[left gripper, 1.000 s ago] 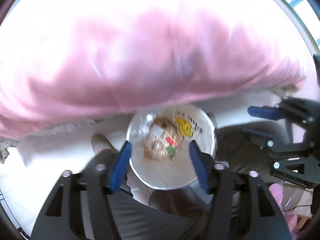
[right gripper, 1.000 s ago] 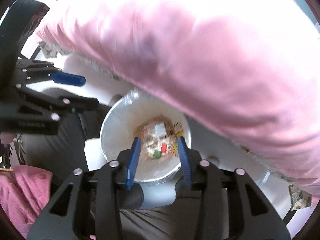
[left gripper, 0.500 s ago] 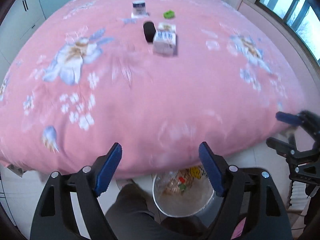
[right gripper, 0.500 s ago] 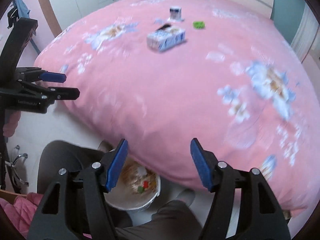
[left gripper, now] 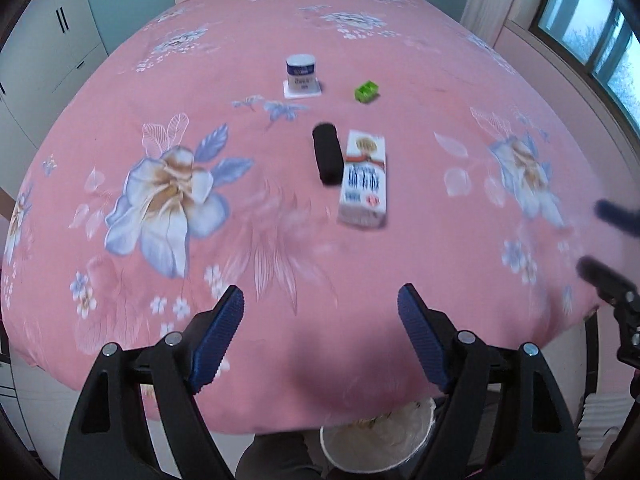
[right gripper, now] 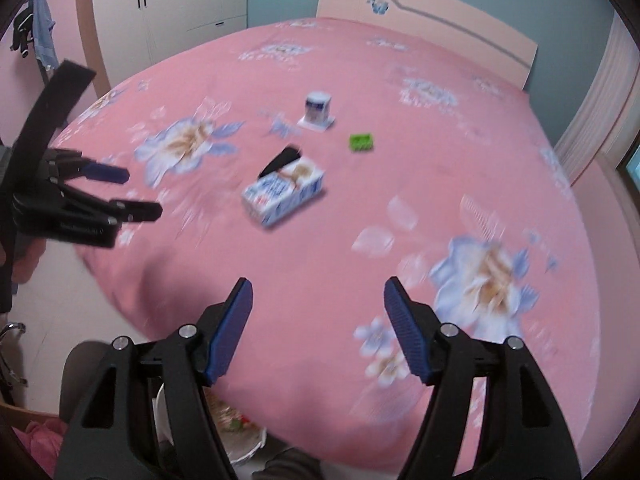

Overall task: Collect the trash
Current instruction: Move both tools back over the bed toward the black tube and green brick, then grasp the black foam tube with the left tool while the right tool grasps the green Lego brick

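Left gripper [left gripper: 320,316] black plastic, ribbed blue pads, jaws spread and empty, having just been widening. Right gripper [right gripper: 318,308] likewise apart, just widened, nothing between. Landmark: milk carton [left gripper: 363,179], boxy cardboard, lying flat mid-bed on the pink floral quilt [left gripper: 168,128]. Black cylinder [left gripper: 328,158], possibly a fabric roll, touching carton's left side. White-blue round tub [left gripper: 301,74] and small green block [left gripper: 367,91] beyond carton. White bin [left gripper: 376,440] with clear liner nearer than carton, mostly hidden under quilt edge.
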Demonstrator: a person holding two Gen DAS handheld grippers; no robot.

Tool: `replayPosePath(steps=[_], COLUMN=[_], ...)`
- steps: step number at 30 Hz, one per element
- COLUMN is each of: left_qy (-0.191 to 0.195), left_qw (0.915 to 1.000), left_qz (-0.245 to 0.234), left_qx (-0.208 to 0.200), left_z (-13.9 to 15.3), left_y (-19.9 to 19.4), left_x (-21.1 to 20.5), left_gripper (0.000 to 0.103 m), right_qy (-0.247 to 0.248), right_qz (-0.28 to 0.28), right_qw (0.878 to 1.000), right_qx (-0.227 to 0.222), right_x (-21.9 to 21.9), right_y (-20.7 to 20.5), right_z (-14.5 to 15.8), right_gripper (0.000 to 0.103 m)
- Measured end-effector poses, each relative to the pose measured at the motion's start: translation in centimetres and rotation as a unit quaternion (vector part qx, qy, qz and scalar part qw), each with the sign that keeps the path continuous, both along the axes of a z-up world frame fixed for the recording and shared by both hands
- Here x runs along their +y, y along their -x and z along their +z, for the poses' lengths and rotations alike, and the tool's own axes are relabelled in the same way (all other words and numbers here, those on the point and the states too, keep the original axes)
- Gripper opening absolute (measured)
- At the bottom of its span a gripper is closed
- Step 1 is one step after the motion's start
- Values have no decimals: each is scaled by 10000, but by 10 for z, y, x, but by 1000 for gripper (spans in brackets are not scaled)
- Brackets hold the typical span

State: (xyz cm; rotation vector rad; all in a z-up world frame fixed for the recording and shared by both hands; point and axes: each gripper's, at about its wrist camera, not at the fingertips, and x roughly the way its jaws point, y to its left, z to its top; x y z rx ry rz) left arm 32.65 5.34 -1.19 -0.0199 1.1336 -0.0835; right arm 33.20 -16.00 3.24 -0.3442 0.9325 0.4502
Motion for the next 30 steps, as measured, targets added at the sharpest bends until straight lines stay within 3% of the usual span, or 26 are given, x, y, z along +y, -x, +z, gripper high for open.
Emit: replayPosePath(steps=[7, 14, 21, 30], left_qy=[221, 304, 477, 617], left_qw=[9994, 9984, 9973, 9962], left_qz=[220, 344, 386, 285], left_qx=[154, 323, 408, 542], left_z=[-7, -28, -54, -93], left_y=[-56, -112, -163, -199], left_x=[3, 4, 2, -2], left_gripper=[81, 81, 81, 80], right_qy=[-50, -79, -68, -125], right_qz=[32, 72, 34, -87], right_qw=[9999, 9998, 10000, 9996], right_qx=[-125, -147, -39, 229], right_x=[10, 21, 33, 45], right_y=[-69, -137, -204, -282], right_z=[14, 5, -31, -95], right_gripper=[68, 68, 68, 68])
